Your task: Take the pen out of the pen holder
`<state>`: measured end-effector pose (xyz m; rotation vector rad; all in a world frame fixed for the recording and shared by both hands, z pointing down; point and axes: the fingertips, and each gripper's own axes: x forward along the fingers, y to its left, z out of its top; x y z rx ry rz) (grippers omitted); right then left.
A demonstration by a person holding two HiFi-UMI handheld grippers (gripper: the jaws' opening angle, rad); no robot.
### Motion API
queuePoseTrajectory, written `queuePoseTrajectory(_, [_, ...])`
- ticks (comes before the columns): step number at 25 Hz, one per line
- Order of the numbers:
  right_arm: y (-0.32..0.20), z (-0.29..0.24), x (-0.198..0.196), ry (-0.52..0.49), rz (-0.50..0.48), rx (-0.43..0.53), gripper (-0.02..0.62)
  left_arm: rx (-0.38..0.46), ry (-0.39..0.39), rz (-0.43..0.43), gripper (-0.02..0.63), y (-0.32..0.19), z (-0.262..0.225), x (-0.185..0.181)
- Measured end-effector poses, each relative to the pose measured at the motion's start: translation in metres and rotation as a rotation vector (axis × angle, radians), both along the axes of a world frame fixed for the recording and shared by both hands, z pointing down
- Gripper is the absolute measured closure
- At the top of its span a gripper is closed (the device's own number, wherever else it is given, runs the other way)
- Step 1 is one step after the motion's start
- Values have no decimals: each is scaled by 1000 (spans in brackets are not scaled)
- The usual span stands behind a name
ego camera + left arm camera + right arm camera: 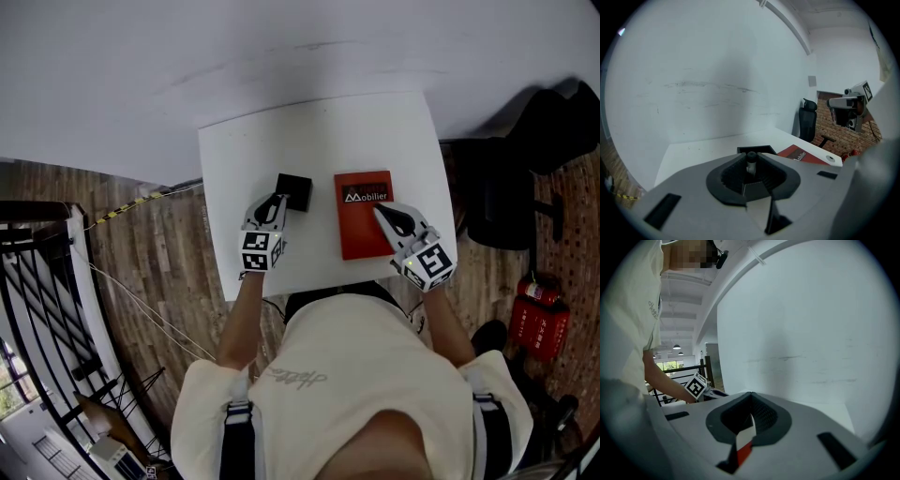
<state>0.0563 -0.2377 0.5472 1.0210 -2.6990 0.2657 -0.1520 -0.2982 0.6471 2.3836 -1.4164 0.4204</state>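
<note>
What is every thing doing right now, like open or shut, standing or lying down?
Left gripper: shut on the pen.
Right gripper: shut, empty.
Pen: upright between the left jaws.
Pen holder: standing upright.
Book: closed, lying flat.

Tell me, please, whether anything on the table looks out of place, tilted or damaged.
Nothing stands out. The black pen holder stands upright on the white table, the red book lies flat beside it, and the left gripper is shut on the pen.
</note>
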Motion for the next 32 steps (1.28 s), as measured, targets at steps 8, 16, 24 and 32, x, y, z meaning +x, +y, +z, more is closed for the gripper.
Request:
queuePoseTrajectory(8, [1, -3, 2, -9, -7, 12, 589, 18, 2, -1, 526, 1, -15, 3])
queuePoseTrajectory(16, [2, -8, 1, -24, -20, 32, 589, 39, 3, -14, 526, 3, -28, 4])
queuePoseTrajectory(24, [6, -18, 3, -37, -26, 59, 589, 73, 10, -32, 526, 9, -51, 0])
queuePoseTrajectory(32, [10, -29, -4, -53, -41, 94, 589, 121, 28, -37, 526, 20, -84, 0])
